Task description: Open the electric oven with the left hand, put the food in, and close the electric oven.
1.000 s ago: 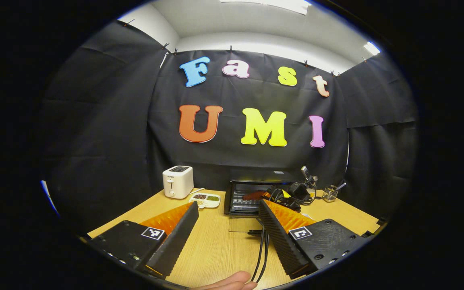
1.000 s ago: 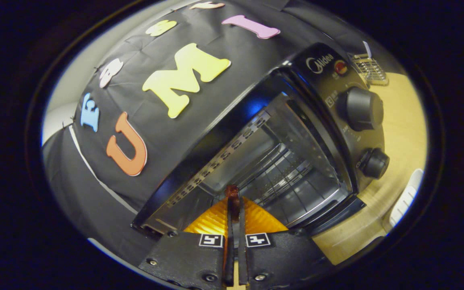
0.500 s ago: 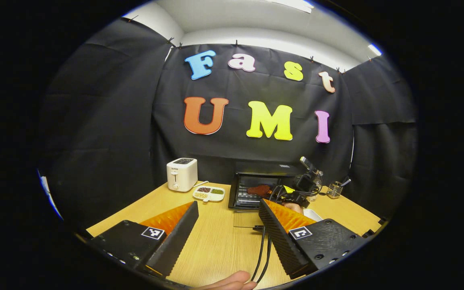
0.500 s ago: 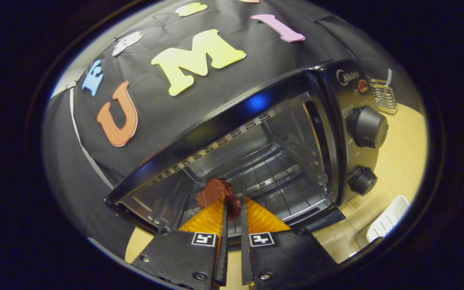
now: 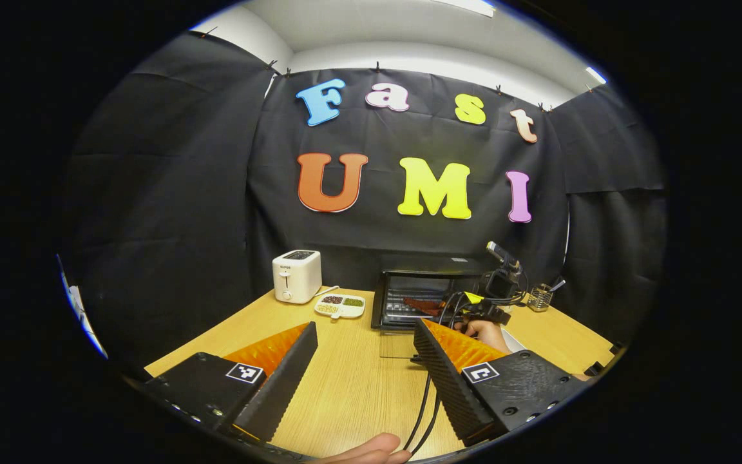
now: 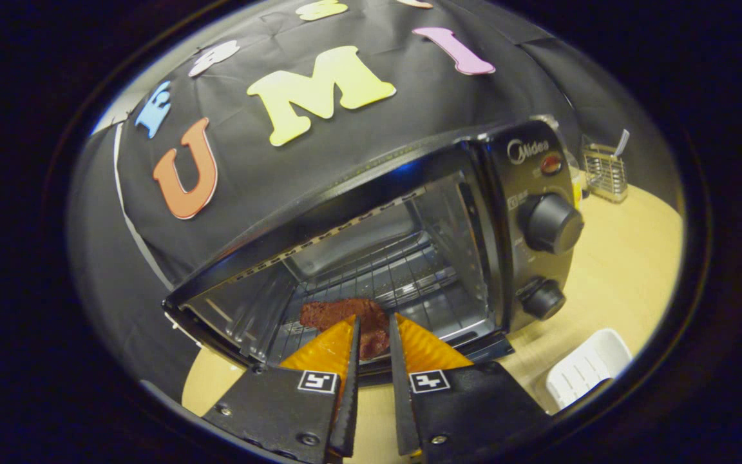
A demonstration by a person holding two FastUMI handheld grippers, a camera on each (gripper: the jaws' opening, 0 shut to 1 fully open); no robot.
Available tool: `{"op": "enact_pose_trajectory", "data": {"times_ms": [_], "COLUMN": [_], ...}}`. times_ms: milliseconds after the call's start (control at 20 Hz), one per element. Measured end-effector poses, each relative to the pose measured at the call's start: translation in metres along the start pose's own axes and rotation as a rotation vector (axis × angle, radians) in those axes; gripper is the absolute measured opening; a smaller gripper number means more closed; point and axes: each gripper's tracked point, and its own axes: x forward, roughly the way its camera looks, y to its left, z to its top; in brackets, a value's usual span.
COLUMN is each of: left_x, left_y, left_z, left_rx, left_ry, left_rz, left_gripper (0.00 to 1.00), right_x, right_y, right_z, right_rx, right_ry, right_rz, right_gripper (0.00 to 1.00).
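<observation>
The black electric oven (image 6: 525, 167) stands with its door down and its cavity open. A brown piece of food (image 6: 332, 312) lies flat on the wire rack (image 6: 403, 277) near the front. My right gripper (image 6: 374, 319) is at the oven mouth, its fingers a little apart on either side of the food's near end, not pressing it. In the left gripper view the oven (image 5: 419, 283), the food (image 5: 419, 303) and the right gripper (image 5: 467, 306) show at the far side of the table. My left gripper (image 5: 364, 325) hangs wide open over the table, holding nothing.
A white toaster (image 5: 296, 276) and a white divided dish (image 5: 340, 305) sit left of the oven. A wire holder (image 6: 605, 173) stands right of it, a white tray (image 6: 587, 367) in front. Black cables (image 5: 426, 406) run across the wooden table.
The right gripper carried the food into the oven, its fingers parted and the food now lies flat on the rack. It has drawn back slightly. The left gripper stayed open, tilting a little.
</observation>
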Motion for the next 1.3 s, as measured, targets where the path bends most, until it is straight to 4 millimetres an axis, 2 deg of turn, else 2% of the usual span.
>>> {"op": "enact_pose_trajectory", "data": {"times_ms": [150,250,300,450,500,550,600,800,1100,1150,1200,1300], "left_x": [-0.001,-0.002,0.0,0.003,0.004,0.007,0.011,0.032,0.071,0.079,0.085,0.098], "left_y": [-0.001,0.002,0.007,0.002,0.0,-0.003,-0.004,-0.012,-0.034,-0.041,-0.049,-0.064], "left_z": [-0.004,-0.003,-0.004,-0.01,-0.011,-0.014,-0.016,-0.032,-0.072,-0.079,-0.088,-0.105], "left_rx": [0.005,0.024,0.046,0.078,0.077,0.074,0.072,0.065,0.041,0.036,0.033,0.04], "left_ry": [0.006,0.002,0.001,0.019,0.027,0.038,0.047,0.097,0.206,0.223,0.245,0.281], "left_rz": [0.003,0.026,0.045,0.049,0.041,0.033,0.026,0.012,-0.004,-0.017,-0.028,-0.055], "left_gripper": [0.96,0.96,0.96,0.96,0.96,0.96,0.96,0.96,0.96,0.87,0.96,0.96], "right_x": [-0.02,-0.036,-0.045,-0.076,-0.088,-0.1,-0.113,-0.164,-0.245,-0.258,-0.27,-0.296], "right_y": [-0.001,0.001,0.001,0.005,0.006,0.006,0.007,0.001,-0.014,-0.017,-0.018,-0.028], "right_z": [0.001,0.0,0.001,0.002,0.004,0.007,0.012,0.029,0.07,0.078,0.087,0.106], "right_rx": [-0.069,-0.114,-0.14,-0.197,-0.212,-0.225,-0.244,-0.311,-0.369,-0.37,-0.374,-0.385], "right_ry": [-0.004,-0.005,-0.01,-0.014,-0.019,-0.03,-0.041,-0.089,-0.185,-0.198,-0.216,-0.255], "right_rz": [0.011,0.029,0.04,0.092,0.109,0.116,0.129,0.157,0.195,0.198,0.203,0.186], "right_gripper": [0.35,0.43,0.5,0.59,0.67,0.67,0.76,0.98,0.98,0.99,0.98,0.98]}}
